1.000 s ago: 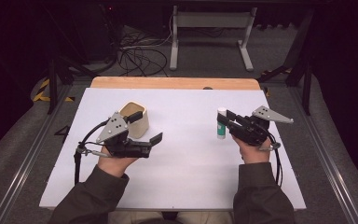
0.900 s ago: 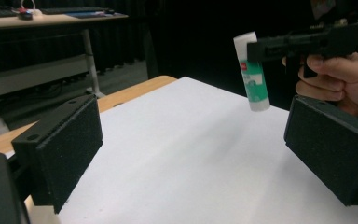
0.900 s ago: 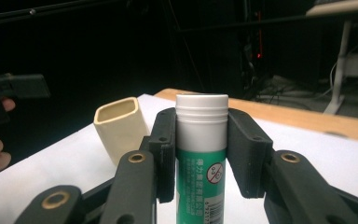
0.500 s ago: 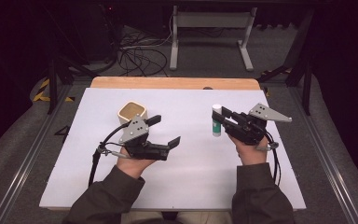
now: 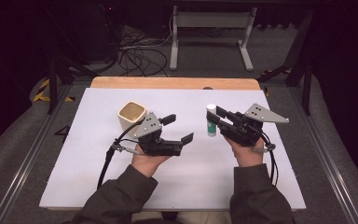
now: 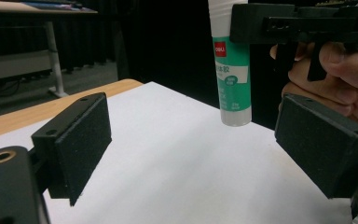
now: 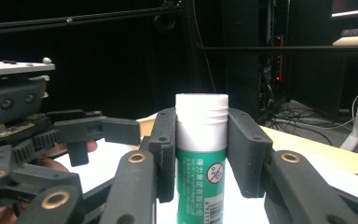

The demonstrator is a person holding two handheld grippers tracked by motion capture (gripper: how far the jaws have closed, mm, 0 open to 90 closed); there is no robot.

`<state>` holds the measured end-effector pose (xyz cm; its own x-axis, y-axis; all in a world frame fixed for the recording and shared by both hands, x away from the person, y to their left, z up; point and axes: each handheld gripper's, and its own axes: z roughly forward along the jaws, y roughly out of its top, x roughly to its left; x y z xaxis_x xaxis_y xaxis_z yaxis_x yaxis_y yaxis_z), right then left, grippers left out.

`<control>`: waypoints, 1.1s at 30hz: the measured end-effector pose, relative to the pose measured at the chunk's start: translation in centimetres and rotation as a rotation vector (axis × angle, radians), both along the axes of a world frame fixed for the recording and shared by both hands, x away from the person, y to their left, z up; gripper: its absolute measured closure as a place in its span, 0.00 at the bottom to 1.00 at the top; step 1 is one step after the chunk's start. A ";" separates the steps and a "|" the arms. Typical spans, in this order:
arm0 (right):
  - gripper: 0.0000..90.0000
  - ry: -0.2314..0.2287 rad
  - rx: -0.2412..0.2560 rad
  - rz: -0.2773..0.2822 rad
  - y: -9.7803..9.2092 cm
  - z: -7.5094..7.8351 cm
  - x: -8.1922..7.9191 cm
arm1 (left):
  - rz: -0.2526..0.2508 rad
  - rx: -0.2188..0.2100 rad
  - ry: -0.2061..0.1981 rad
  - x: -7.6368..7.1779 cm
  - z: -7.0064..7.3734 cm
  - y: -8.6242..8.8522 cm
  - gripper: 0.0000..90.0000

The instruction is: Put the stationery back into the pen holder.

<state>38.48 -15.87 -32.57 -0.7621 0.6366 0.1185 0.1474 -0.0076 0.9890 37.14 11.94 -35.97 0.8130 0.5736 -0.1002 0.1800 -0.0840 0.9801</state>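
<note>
**Glue stick held upright in right gripper; left gripper open and facing it**

The glue stick (image 5: 211, 120) is seen in the high view standing upright over the white sheet (image 5: 121, 186) that covers the table, right of centre. It is clamped by the right gripper (image 5: 216, 117), whose jaws are closed on its upper part. In the right gripper view the two black pads (image 7: 165, 154) are pressed against either side of the white cap and the top of the green label of the stick (image 7: 201, 154). In the left gripper view the base of the stick (image 6: 232, 70) appears slightly above the sheet; contact with the surface cannot be confirmed.

The left gripper (image 5: 178, 129) is held in the person's left hand (image 5: 149, 161), near the middle of the sheet. Its jaws are spread wide apart and nothing is held between them. It is pointed toward the glue stick, from which it is separated by a clear gap. In the left gripper view the stick is framed between the two open pads (image 6: 81, 140), farther off, with the right gripper (image 6: 303, 23) and the fingers of the right hand (image 6: 345, 70) beside it.

A cream-coloured cup (image 5: 132, 116) is recorded standing upright on the sheet, just behind and to the left of the left gripper, apart from it. A strip of bare wooden tabletop (image 5: 175, 83) is visible along the far edge of the sheet.
</note>
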 end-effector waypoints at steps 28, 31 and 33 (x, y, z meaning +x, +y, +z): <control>0.73 -0.046 -0.007 0.030 1.4 0.1 -0.6 | -0.064 -0.075 0.057 1.8 -0.5 -2.8 0.31; 0.73 -0.050 -0.005 0.030 1.4 0.0 -0.6 | -0.067 -0.067 0.058 1.9 -0.5 -3.0 0.32; 0.73 -0.051 -0.003 0.031 1.5 0.0 -0.7 | -0.072 -0.067 0.062 2.0 -0.6 -3.1 0.32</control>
<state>37.82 -14.41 -32.52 -0.7862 0.6132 0.0774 0.0969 -0.0013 0.9953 39.11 8.81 -36.57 0.8429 0.5043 -0.1874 0.2360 -0.0335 0.9712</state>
